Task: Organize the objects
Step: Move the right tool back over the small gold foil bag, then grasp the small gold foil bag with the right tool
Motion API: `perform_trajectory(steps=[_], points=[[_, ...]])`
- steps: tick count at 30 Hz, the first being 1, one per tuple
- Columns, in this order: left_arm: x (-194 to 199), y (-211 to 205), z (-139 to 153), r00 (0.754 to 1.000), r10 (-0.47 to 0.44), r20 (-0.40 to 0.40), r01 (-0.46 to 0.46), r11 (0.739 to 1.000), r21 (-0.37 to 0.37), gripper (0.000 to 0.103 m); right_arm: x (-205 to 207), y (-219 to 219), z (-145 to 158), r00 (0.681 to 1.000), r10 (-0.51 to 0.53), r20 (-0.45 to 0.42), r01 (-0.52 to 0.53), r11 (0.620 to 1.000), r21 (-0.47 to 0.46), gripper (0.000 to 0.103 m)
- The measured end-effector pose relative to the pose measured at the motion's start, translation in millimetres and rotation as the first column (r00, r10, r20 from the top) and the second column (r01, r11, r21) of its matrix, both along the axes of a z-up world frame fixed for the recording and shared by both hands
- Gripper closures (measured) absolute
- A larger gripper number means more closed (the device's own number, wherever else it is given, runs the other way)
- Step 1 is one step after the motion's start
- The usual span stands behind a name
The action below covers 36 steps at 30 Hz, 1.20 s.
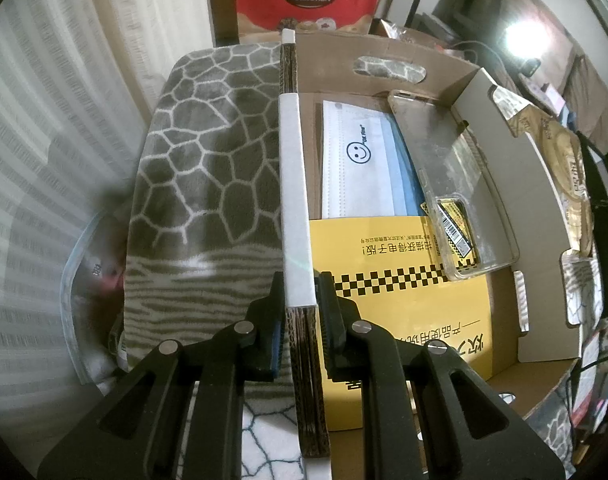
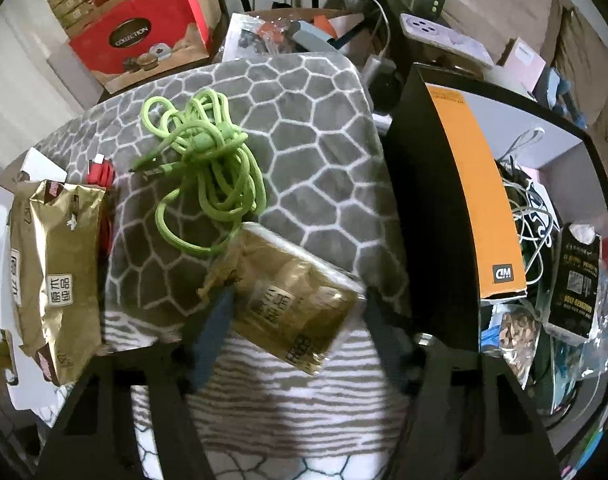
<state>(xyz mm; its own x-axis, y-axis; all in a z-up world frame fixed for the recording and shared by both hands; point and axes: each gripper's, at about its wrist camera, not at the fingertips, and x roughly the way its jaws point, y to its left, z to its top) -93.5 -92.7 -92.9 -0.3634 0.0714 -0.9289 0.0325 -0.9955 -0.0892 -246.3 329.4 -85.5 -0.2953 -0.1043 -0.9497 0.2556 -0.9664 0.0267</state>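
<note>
Grey patterned blanket point(image 2: 324, 152) carries green cable point(image 2: 207, 160) (tangled), gold packets point(image 2: 299, 300), cardboard box point(image 1: 516, 184).

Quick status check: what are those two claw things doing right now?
Left gripper shut on cardboard box wall. Right gripper open, straddling gold tissue pack. Green cable overlaps the pack's far corner.

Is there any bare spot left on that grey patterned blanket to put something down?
Yes: the blanket is bare between the green cable and the black-and-orange box, and on the striped strip nearest the camera. It is crowded around the two gold packets, and the cardboard box is nearly full.
</note>
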Motion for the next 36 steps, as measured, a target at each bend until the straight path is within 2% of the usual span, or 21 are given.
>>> perform_trajectory(steps=[3, 7, 15, 20, 23, 24, 25, 26, 27, 31, 36], points=[[0.1, 0.4, 0.1, 1.000, 0.003, 0.000, -0.003, 1.000, 0.002, 0.089, -0.2, 4.7, 5.1, 1.000, -0.011, -0.026, 0.011, 1.000, 0.012, 0.075], [-0.1, 0.3, 0.2, 1.000, 0.002, 0.000, -0.002, 1.000, -0.001, 0.089, 0.2, 12.5, 14.3, 0.999, -0.019, -0.042, 0.018, 1.000, -0.010, 0.089], [-0.1, -0.2, 0.7, 1.000, 0.001, 0.002, -0.001, 1.000, -0.003, 0.089, 5.4, 12.6, 29.9, 0.995, -0.016, -0.100, 0.017, 1.000, 0.013, 0.100], [-0.2, 0.0, 1.0, 1.000, 0.002, 0.003, -0.002, 1.000, -0.005, 0.089, 11.8, 3.6, 42.3, 0.990, 0.025, -0.140, -0.022, 1.000, 0.021, 0.102], [-0.5, 0.0, 1.2, 1.000, 0.003, 0.003, -0.003, 1.000, -0.003, 0.089, 12.3, -6.9, 42.8, 0.991, 0.073, -0.112, -0.070, 0.997, 0.035, 0.098], [-0.7, 0.5, 1.3, 1.000, 0.002, 0.003, -0.002, 1.000, -0.004, 0.089, 10.8, -8.4, 41.5, 0.992, 0.073, -0.101, -0.070, 0.997, 0.034, 0.084], [-0.5, -0.1, 1.3, 1.000, 0.002, 0.003, -0.002, 1.000, -0.005, 0.089, 8.7, -8.5, 39.3, 0.994, 0.063, -0.089, -0.060, 0.997, 0.040, 0.057], [-0.6, 0.1, 1.2, 1.000, 0.002, 0.003, -0.002, 1.000, -0.005, 0.089, 6.8, -7.5, 36.8, 0.996, 0.045, -0.079, -0.042, 0.998, 0.038, 0.045], [-0.7, 0.4, 1.3, 1.000, 0.002, 0.002, -0.002, 1.000, -0.004, 0.089, 4.9, -5.9, 34.2, 0.997, 0.026, -0.072, -0.025, 1.000, 0.018, 0.038], [-0.6, 0.7, 1.4, 1.000, 0.003, 0.003, -0.003, 1.000, -0.005, 0.089, -1.4, -1.1, 18.5, 0.999, -0.047, 0.016, 0.048, 0.995, -0.087, 0.038], [-0.5, 0.9, 1.4, 1.000, 0.004, 0.003, -0.004, 1.000, -0.005, 0.089, -0.7, -10.5, 6.8, 0.995, -0.093, 0.033, 0.095, 0.991, -0.095, 0.028]])
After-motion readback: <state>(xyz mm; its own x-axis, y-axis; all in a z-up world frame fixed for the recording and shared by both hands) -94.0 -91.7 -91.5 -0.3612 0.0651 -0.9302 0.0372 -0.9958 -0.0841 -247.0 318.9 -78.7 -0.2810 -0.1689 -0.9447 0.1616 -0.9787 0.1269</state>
